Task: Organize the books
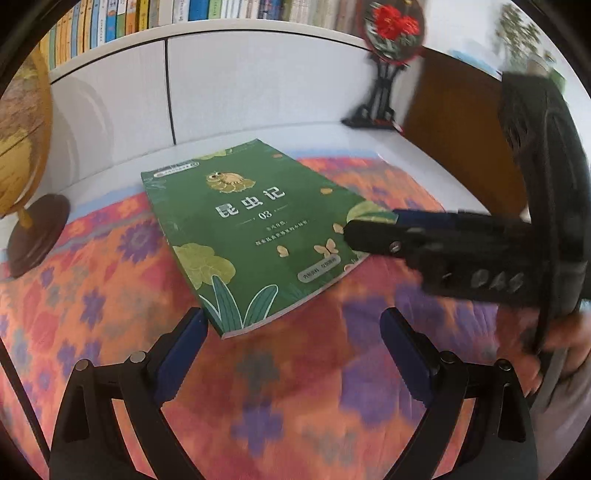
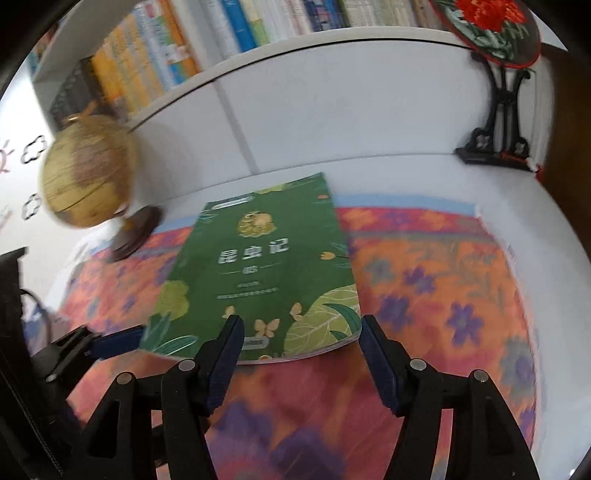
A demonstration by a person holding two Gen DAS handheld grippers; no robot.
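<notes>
I see the green book lying flat on the flowered cloth, toward the desk's back edge. My left gripper stands wide at its near left corner, holding nothing. My right gripper gapes partway at its near right corner, empty.

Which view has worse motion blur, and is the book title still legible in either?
Right wrist view: worse; the green book has smeared small print, the globe is streaked, the title only roughly readable. Left wrist view: the title is crisp; blur sits on the right gripper crossing in and on the frame edges. Both: strong fisheye bending of the shelf edge.
</notes>
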